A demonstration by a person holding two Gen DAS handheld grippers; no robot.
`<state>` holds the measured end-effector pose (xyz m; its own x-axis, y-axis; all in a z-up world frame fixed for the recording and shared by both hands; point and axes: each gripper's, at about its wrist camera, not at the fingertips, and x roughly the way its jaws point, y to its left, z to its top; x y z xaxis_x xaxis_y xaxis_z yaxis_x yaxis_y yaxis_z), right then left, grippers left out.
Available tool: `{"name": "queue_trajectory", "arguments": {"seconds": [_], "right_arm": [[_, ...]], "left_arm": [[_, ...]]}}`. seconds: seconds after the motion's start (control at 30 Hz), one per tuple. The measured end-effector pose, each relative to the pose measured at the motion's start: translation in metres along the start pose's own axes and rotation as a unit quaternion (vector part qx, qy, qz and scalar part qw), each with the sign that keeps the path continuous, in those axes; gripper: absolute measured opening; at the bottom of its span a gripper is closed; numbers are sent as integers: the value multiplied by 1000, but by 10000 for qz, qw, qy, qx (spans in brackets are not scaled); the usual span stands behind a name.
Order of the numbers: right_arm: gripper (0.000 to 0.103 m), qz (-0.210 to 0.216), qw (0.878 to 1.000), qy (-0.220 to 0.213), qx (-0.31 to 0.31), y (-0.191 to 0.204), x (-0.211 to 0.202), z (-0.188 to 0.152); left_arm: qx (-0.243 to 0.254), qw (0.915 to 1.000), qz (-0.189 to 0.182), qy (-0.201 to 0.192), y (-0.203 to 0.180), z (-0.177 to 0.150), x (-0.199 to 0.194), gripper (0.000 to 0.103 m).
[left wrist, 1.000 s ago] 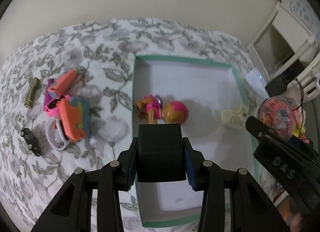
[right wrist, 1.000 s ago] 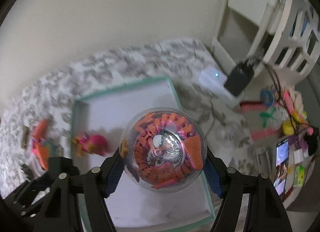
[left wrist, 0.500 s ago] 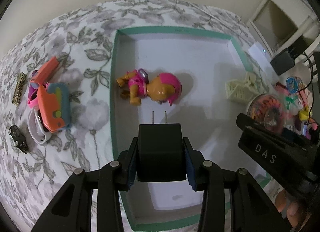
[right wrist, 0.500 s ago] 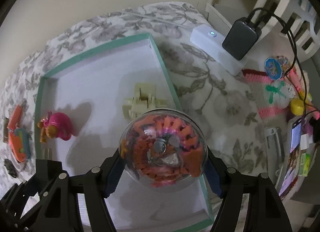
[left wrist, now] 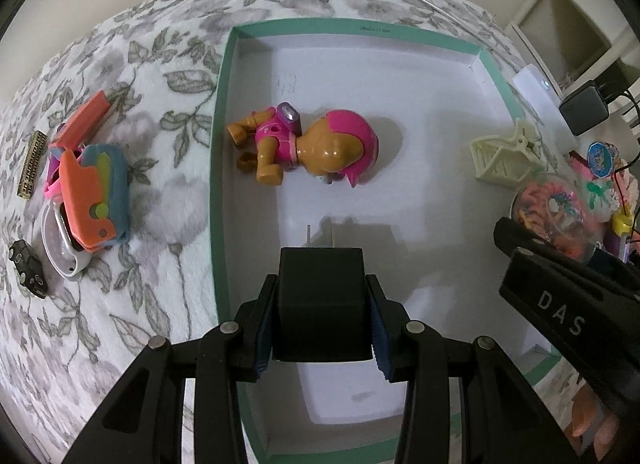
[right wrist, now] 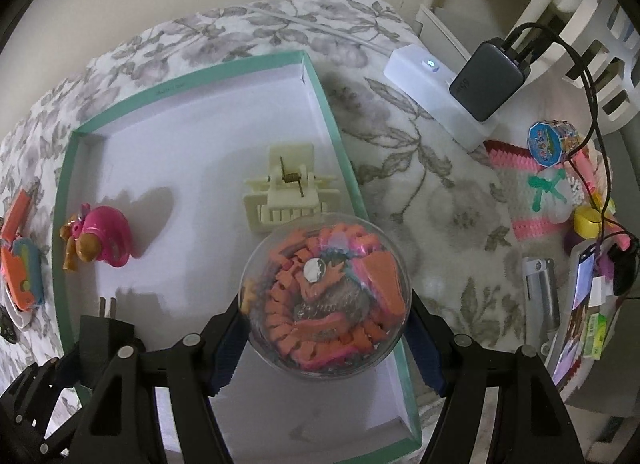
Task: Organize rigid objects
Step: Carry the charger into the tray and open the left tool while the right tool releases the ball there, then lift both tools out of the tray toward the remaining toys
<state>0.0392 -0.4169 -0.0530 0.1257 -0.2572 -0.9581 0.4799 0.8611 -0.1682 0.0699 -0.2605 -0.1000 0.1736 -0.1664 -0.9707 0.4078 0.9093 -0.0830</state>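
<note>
Looking along the left gripper [left wrist: 322,316], we see its jaws clenched on the flat sides of a black plug adapter [left wrist: 320,304], prongs pointing to twelve o'clock, hanging over the near part of the teal-rimmed tray [left wrist: 218,167]. We judge the adapter stiff, compact and fairly dense, its matte flat faces giving the pads a sure hold where they already sit; the thin prongs are the part to keep clear of. At eleven o'clock from it a pink toy pup [left wrist: 308,147] lies on its side on the tray floor, and at two o'clock a cream hair claw [left wrist: 502,157] rests by the right wall. Outside the tray, at nine o'clock, an orange-and-blue toy pile [left wrist: 90,199] sits on the floral blanket [left wrist: 160,75]. Turning to the right wrist view, we see the right gripper [right wrist: 326,328] grasping a clear ball [right wrist: 326,296] packed with orange pieces, above the tray's right rim [right wrist: 340,143]. We judge the ball light, hard and slippery, its curved shell prone to squirt out, so the hold belongs across its widest girth, as now. The hair claw [right wrist: 290,193] lies just beyond it at twelve o'clock, the pup [right wrist: 102,238] at nine o'clock.
</note>
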Motion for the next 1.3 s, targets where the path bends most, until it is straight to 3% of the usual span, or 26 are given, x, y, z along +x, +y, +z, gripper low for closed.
{"name": "queue_trajectory", "arguments": {"seconds": [0.53, 0.7, 1.2, 1.23, 1.3], "right_arm": [[73, 177, 9993, -78, -327, 20, -12, -4], [73, 192, 9992, -120, -323, 18, -17, -2], [74, 187, 9931, -1150, 132, -11, -93, 10], [74, 183, 9924, -1205, 154, -13, -97, 11], [75, 197, 9918, -1251, 196, -14, -100, 13]], "left_arm": [[-124, 9998, -95, 105, 11, 4, 2, 44], [-133, 9998, -138, 38, 13, 8, -7, 54], [-253, 9969, -237, -700, 28, 22, -70, 57], [-303, 9962, -238, -779, 30, 22, -76, 58], [-382, 9947, -241, -919, 36, 23, -84, 85]]}}
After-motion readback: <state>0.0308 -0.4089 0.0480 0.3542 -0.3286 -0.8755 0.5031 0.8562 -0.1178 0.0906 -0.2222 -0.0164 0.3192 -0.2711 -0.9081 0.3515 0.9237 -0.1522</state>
